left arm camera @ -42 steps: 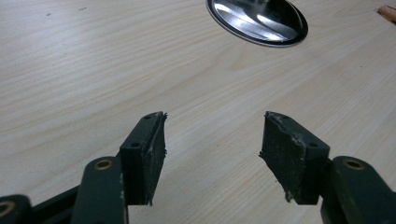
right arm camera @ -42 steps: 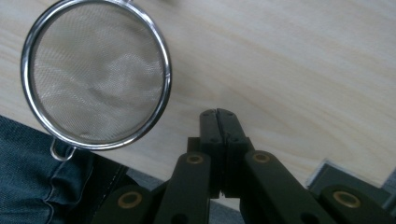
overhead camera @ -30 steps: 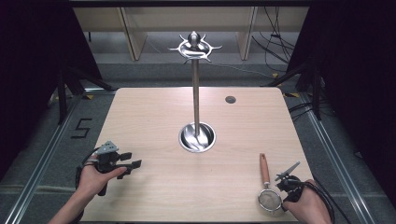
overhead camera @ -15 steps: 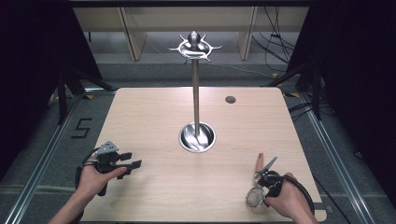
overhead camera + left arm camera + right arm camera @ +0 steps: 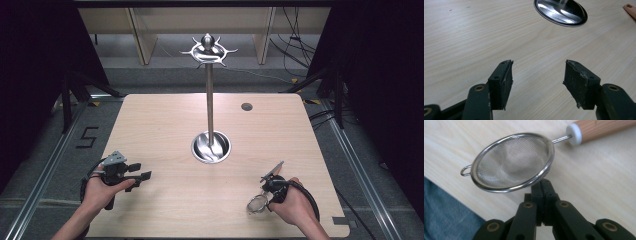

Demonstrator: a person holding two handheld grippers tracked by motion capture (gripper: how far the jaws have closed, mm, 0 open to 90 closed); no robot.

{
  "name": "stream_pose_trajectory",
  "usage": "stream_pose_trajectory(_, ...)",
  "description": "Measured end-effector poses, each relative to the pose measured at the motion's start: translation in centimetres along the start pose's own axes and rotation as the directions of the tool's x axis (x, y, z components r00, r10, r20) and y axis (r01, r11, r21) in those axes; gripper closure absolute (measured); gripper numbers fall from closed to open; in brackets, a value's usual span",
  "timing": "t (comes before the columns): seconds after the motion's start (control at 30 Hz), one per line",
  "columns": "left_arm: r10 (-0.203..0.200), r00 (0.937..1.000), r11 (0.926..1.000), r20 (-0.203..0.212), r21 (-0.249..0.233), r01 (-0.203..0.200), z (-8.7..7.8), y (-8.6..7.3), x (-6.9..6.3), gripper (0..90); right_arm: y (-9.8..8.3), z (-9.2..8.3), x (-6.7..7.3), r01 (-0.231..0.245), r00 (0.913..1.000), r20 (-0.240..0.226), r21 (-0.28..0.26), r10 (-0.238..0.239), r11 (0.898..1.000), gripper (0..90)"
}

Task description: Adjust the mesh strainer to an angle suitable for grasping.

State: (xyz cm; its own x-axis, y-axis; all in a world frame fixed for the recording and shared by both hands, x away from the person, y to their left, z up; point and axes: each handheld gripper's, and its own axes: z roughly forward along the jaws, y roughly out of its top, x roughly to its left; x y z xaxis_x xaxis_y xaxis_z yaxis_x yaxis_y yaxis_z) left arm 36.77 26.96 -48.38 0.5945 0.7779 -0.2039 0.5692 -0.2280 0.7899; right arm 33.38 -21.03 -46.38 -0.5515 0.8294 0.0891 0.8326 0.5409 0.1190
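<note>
One strainer [image 5: 511, 162] rim sits pinched, apparently, in the clenched right claw [image 5: 543, 185], handle pointing away.

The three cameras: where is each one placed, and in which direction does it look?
High view: above the table, looking forward and down; both hands, left gripper, right gripper.
Left gripper view: behind open fingers, facing the stand's base.
Right gripper view: behind shut fingers gripping the strainer.
Shared: the table; the base.
</note>
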Motion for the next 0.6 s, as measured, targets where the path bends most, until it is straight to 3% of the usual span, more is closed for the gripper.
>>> stream_pose_trajectory(0.1, 0.000, 1.0000, 1.0000, 0.002, -0.002, 0.000, 0.1, 0.0, 0.0, 38.6, 0.1, 0.0, -0.1, 0.012, 0.9999, -0.006, -0.006, -0.012, 1.000, 90.0)
stream_pose_trajectory(0.23, -0.005, 1.0000, 1.0000, 0.003, -0.007, 0.005, 0.2, 0.0, 0.0, 38.7, -0.3, -0.7, -0.9, -0.029, 0.9995, -0.011, -0.018, 0.029, 0.999, 88.0)
stream_pose_trajectory(0.33, -0.002, 1.0000, 1.0000, 0.007, -0.002, 0.002, 0.2, 0.0, 0.0, 38.8, -0.6, -1.4, -1.8, -0.042, 0.9988, 0.021, -0.038, 0.043, 0.998, 87.1)
stream_pose_trajectory(0.37, -0.001, 1.0000, 1.0000, 0.004, 0.000, 0.001, 0.2, 0.1, 0.0, 38.8, -0.8, -1.9, -2.2, -0.087, 0.9956, 0.029, -0.066, 0.089, 0.994, 86.3)
stream_pose_trajectory(0.47, -0.005, 1.0000, 1.0000, 0.007, 0.005, 0.005, 0.4, 0.2, 0.0, 38.8, -1.2, -2.9, -3.3, -0.123, 0.9908, 0.044, -0.109, 0.128, 0.986, 82.9)
stream_pose_trajectory(0.5, -0.003, 0.9999, 1.0000, 0.010, 0.003, 0.003, 0.5, 0.2, 0.0, 38.8, -1.4, -3.5, -3.8, -0.191, 0.9797, 0.032, -0.150, 0.198, 0.970, 79.5)
stream_pose_trajectory(0.53, -0.003, 0.9999, 1.0000, 0.010, 0.003, 0.003, 0.5, 0.2, 0.0, 38.8, -1.4, -3.5, -3.8, -0.191, 0.9797, 0.032, -0.150, 0.198, 0.970, 79.5)
stream_pose_trajectory(0.6, -0.002, 0.9999, 1.0000, 0.012, 0.004, 0.002, 0.6, 0.3, 0.0, 38.7, -1.6, -3.9, -4.1, -0.242, 0.9681, 0.025, -0.174, 0.249, 0.955, 76.3)
